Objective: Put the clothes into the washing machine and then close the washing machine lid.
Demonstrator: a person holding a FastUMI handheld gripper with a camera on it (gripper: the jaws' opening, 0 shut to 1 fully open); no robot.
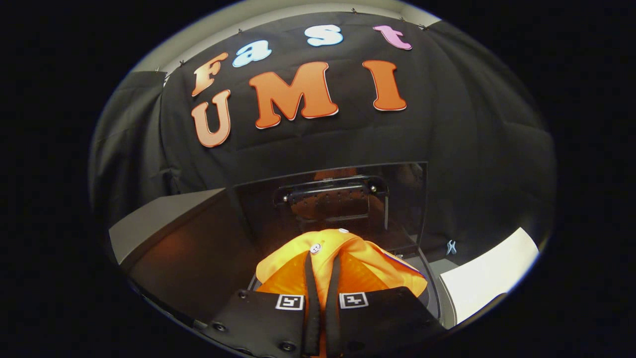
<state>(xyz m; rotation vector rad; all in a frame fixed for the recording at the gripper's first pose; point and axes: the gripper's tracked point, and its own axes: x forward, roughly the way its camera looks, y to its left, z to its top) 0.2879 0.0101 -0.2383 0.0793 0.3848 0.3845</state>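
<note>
Clothes are represented by one orange garment (343, 263), with white buttons along its upper fold, pinched between the gripper (322, 258) fingers. Fingers are drawn narrow, nearly parallel, w/ a fold of fabric trapped between them, so the gripper is judged clamped on the garment. Fabric bulges out to both sides of the fingers & hangs below them, prob. because only a small fold is gripped & the rest is left to drape.

Just beyond the fingers, the washing machine lid (278, 199) is seen raised, approx. upright; its dark glossy panel reflects the orange fabric, and a black handle bar (330, 191) runs across it. Lid is prob. kept up so the opening stays free for loading. Part of the machine's round rim (431, 283) shows beside the garment, which is held over or at the opening; whether it rests inside cannot be told. A grey top surface (159, 219) lies on one side of the machine, a white sheet (489, 278) on the other.

Task judged at the loading step; lid not yet closed.
</note>
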